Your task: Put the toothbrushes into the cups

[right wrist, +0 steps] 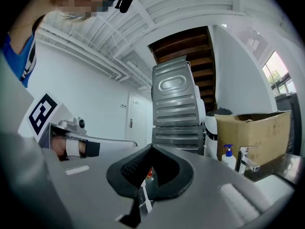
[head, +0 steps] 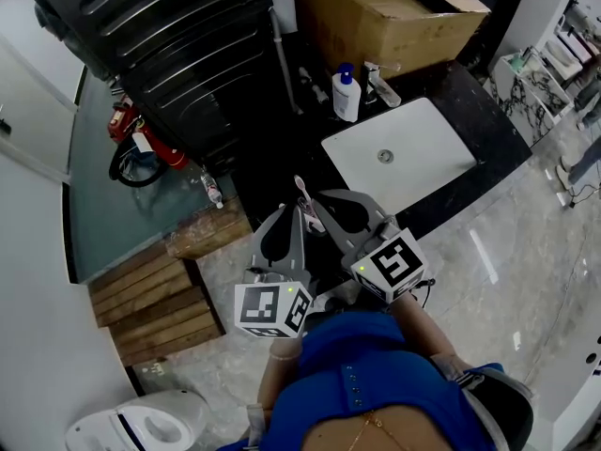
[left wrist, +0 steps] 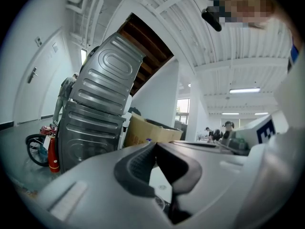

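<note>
A white toothbrush (head: 303, 197) with a pinkish head shows between the tips of my two grippers, over the dark counter (head: 470, 111). My left gripper (head: 297, 210) is shut with nothing between its tips (left wrist: 156, 144). My right gripper (head: 322, 196) is shut too (right wrist: 152, 147). Through the hollow behind its tips I see the toothbrush (right wrist: 142, 194) as a white strip. I cannot tell whether it touches the jaws or lies below them. A small round rim (left wrist: 159, 202) shows through the left hollow; what it is I cannot tell. No cup is plainly visible.
A white sink (head: 404, 153) with a faucet (head: 380, 87) and a soap bottle (head: 346, 92) lies ahead on the right. Behind stand a cardboard box (head: 385, 7) and a black ribbed appliance (head: 178, 36). A red extinguisher (head: 141, 144) and wooden steps (head: 160, 289) are at the left.
</note>
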The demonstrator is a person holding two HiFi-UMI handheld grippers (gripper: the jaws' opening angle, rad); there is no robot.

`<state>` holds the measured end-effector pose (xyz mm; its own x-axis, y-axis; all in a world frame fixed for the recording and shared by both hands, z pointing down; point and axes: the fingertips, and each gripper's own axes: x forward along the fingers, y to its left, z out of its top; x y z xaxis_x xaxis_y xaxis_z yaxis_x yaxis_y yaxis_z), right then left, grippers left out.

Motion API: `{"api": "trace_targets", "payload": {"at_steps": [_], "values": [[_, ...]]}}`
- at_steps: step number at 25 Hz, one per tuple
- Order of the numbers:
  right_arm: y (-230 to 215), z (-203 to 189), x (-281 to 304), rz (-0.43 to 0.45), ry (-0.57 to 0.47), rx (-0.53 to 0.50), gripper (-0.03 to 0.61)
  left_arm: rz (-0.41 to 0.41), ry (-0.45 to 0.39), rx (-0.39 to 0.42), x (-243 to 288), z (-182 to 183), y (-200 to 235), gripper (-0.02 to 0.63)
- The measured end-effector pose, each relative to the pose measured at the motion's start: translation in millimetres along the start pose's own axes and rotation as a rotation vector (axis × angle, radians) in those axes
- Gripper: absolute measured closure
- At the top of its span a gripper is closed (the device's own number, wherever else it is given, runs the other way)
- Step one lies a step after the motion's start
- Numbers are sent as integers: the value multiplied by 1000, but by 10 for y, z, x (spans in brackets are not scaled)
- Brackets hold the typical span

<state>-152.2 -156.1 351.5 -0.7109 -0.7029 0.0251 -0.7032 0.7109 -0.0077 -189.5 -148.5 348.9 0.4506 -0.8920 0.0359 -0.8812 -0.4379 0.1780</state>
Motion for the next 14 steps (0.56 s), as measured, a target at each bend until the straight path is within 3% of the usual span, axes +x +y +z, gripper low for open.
{"api": "trace_targets", "payload": {"at_steps": [14], "values": [[59, -12, -45, 7, 16, 3, 578, -11, 11, 0, -46, -11, -49, 609]]}}
